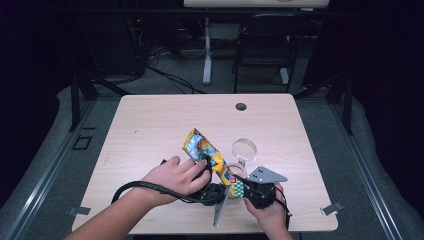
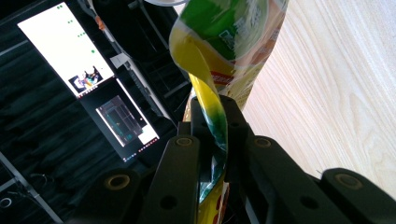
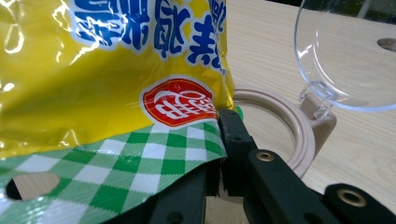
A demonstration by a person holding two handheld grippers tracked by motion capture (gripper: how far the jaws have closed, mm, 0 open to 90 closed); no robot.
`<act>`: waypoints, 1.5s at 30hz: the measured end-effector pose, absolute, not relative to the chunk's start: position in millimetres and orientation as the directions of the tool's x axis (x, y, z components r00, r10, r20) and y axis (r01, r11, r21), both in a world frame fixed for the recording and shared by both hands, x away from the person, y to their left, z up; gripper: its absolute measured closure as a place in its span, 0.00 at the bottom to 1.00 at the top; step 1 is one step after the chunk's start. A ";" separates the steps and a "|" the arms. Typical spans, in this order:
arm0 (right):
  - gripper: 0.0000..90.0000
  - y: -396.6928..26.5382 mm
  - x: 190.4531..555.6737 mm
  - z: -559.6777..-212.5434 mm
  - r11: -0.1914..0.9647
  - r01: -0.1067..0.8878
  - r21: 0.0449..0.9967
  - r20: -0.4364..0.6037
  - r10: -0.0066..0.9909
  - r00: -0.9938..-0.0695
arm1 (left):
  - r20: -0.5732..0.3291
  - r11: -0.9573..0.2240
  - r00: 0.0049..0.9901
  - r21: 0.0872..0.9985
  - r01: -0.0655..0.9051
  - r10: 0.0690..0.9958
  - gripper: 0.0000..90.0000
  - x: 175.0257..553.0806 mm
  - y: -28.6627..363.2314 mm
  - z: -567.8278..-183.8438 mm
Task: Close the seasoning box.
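Note:
A yellow snack bag (image 1: 205, 150) with blue print and a green checked end is held up slanted over the table's front middle, gripped from both sides. My left gripper (image 2: 212, 123) is shut on a twisted yellow-green edge of the bag (image 2: 224, 42); in the high view the left gripper (image 1: 206, 167) sits under the person's left hand. My right gripper (image 3: 219, 140) is shut on the checked seam of the bag (image 3: 107, 70). The right gripper (image 1: 244, 190) lies low at the bag's bottom end.
A small beige round container (image 3: 299, 135) with its clear lid (image 3: 345, 51) flipped up stands just behind the bag, and the lid (image 1: 243, 148) rises right of it. The table (image 1: 150, 120) has a cable hole (image 1: 241, 106) at the back. A chair (image 1: 265, 45) stands beyond. Monitors (image 2: 70, 46) glow.

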State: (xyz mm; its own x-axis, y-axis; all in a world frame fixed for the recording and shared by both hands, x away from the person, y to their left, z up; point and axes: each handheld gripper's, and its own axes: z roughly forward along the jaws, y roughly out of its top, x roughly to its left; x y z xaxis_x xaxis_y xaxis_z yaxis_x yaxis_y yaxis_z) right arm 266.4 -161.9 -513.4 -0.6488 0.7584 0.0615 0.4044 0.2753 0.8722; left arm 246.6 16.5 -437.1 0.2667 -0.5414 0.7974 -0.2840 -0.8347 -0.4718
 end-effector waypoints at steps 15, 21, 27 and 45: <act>0.98 -162.6 265.9 -513.2 0.273 0.406 0.872 0.066 0.757 -0.651 | 0.792 -0.830 0.269 -0.478 -0.287 -0.549 0.97 246.8 13.8 -435.4; 0.98 -163.1 265.8 -513.0 0.268 0.403 0.875 0.066 0.758 -0.649 | 0.789 -0.827 0.266 -0.484 -0.287 -0.554 0.97 246.5 12.3 -433.8; 0.98 -164.4 265.6 -512.1 0.266 0.405 0.875 0.072 0.756 -0.651 | 0.787 -0.822 0.260 -0.490 -0.289 -0.560 0.97 246.3 10.6 -432.2; 0.98 -163.5 265.6 -512.5 0.258 0.406 0.877 0.082 0.753 -0.653 | 0.776 -0.807 0.243 -0.514 -0.293 -0.582 0.97 243.9 7.8 -431.0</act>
